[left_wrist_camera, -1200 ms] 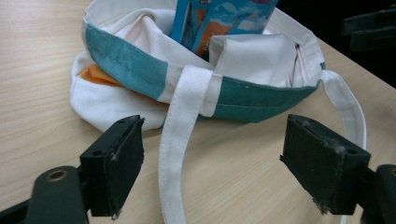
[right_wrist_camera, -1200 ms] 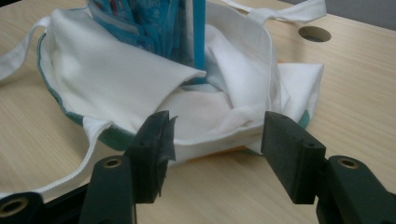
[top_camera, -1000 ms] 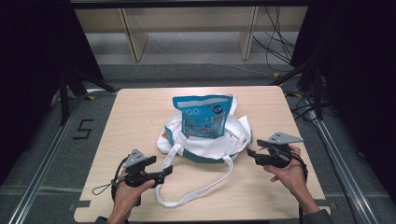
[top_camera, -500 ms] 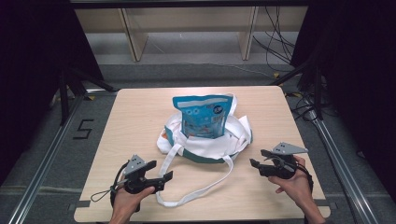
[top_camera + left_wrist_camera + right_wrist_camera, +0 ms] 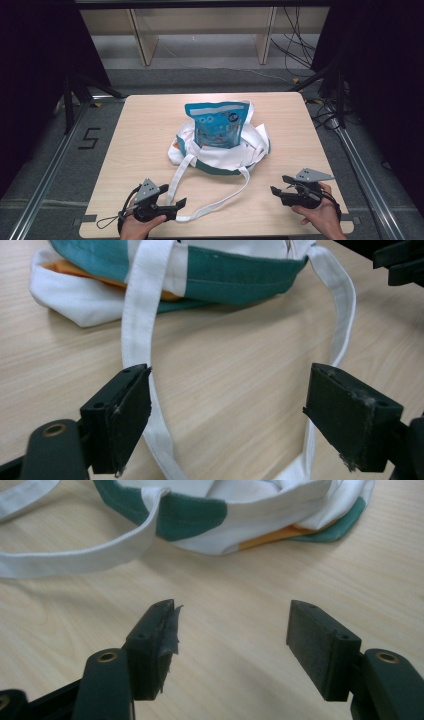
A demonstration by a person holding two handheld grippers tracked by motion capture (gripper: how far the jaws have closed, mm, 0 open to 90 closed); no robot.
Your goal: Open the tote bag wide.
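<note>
The high view looks forward and down from above the near edge of the desk (image 5: 150, 130), taking in all of it. Both gripper views sit low and close, sharing the white strap (image 5: 137, 310) and green-trimmed bag (image 5: 210, 515).

A light wooden table (image 5: 140, 150) stands on grey floor (image 5: 210, 55) before wooden shelving (image 5: 145, 42).

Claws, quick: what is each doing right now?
Left claw: open, bag strap lies loose between its jaws.
Right claw: open, just been opening, empty.
</note>
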